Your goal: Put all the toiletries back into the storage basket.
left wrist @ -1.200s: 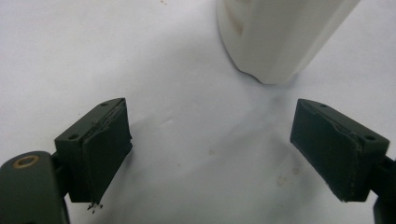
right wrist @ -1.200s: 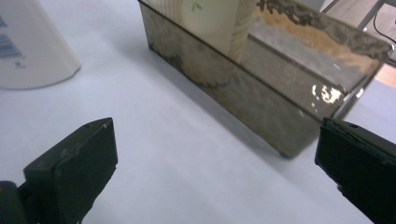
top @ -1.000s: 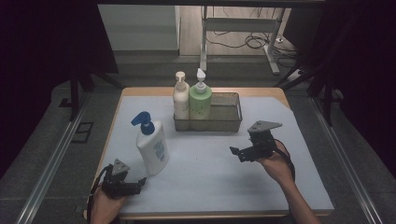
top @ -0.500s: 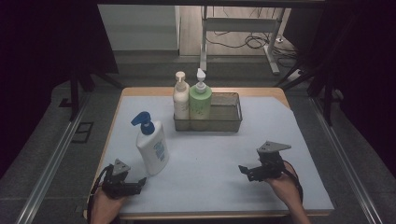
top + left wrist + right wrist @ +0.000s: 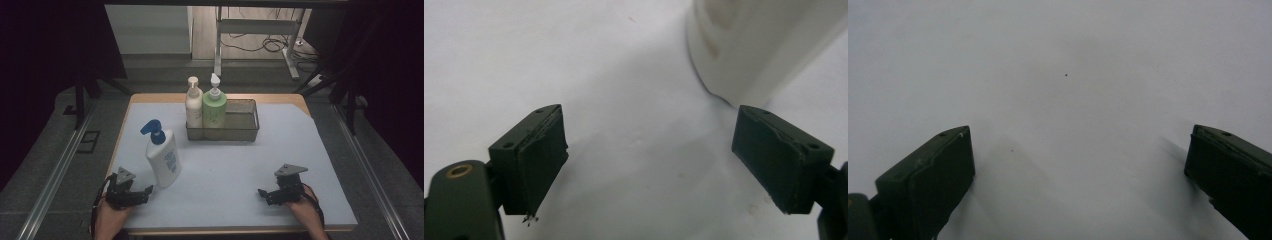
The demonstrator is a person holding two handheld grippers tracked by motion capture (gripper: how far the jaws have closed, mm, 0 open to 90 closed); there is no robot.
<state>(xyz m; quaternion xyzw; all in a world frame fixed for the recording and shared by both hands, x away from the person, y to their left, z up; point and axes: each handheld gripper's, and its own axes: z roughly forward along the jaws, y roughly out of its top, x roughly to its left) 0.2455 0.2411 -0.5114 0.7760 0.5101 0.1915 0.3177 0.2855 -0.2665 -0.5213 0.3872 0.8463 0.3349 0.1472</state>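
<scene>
A white pump bottle with a blue head (image 5: 161, 153) stands on the white table mat (image 5: 225, 160) at the front left. Its base (image 5: 754, 45) rises just beyond my left gripper (image 5: 649, 165), whose jaws are spread wide with nothing between them. In the high view my left gripper (image 5: 145, 192) rests at the table's front left, just short of the bottle. At the front right my right gripper (image 5: 264, 193) lies low on the mat. The right gripper (image 5: 1078, 175) is open over bare mat.
A wire basket (image 5: 245, 131) sits at the back middle, holding a cream pump bottle (image 5: 193, 105) and a green pump bottle (image 5: 214, 109) in its left end. The basket's right part is bare. Beyond the table stand a metal frame and cables on the floor.
My right gripper has drawn back from mid-table toward the front right edge and come down onto the mat. The left gripper and the bottles stayed put.
</scene>
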